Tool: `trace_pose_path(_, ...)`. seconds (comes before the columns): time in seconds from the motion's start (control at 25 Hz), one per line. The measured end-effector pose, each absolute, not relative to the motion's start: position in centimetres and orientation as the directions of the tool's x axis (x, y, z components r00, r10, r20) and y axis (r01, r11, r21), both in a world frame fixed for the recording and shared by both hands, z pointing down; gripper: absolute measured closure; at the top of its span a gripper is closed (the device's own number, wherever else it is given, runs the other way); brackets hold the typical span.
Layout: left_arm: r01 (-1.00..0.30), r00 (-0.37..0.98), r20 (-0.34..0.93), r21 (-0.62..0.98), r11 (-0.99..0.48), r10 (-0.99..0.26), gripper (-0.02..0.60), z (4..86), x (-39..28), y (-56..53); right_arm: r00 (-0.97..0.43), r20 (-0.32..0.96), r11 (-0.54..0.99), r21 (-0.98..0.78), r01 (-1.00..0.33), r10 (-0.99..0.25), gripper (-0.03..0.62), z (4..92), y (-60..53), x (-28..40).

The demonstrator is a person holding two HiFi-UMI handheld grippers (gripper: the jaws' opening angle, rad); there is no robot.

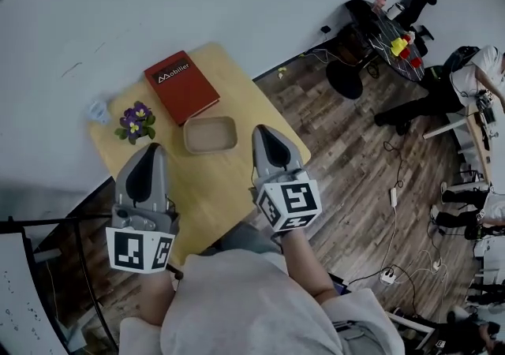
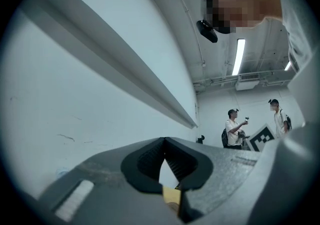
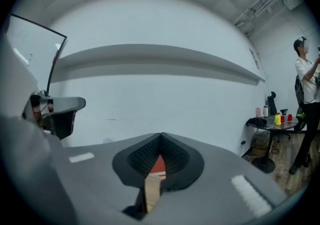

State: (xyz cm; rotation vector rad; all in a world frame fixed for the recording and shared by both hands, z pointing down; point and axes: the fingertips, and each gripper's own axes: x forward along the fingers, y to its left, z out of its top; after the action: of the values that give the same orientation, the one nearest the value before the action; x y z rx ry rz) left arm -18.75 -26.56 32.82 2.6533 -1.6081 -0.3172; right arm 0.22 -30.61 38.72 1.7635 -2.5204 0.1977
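Beige tray (image 1: 211, 150) sits on the table (image 1: 207, 188), just ahead of our right gripper (image 1: 260, 129), near the book (image 1: 181, 85) and flowers (image 1: 136, 121). Our left gripper (image 1: 154, 147) and the right have jaws pressed together, pinching nothing.

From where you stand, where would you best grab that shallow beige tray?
Likely the right wall of the tray, pinched from above: it lies flat and open-topped, with a thin raised rim, and that wall is nearest the right hand-held gripper.
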Motion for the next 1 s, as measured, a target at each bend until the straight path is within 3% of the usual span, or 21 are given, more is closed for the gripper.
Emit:
trace_pose_path(0.48, -0.904, 0.388, -0.089, 0.154, -0.398, -0.917, 0.577, 35.9, -20.1, -29.3, -0.376, 0.365, 0.330, -0.183, -0.926, -0.852, 0.592, 48.3, -34.7, -0.3)
trace_pose_path(1.0, -0.926, 0.340, -0.030, 0.165, -0.340, -0.940, 0.577, 37.8, -20.4, -30.5, -0.405, 0.545, 0.266, -0.319, -0.910, -0.734, 0.592, 57.0, -35.9, 0.7)
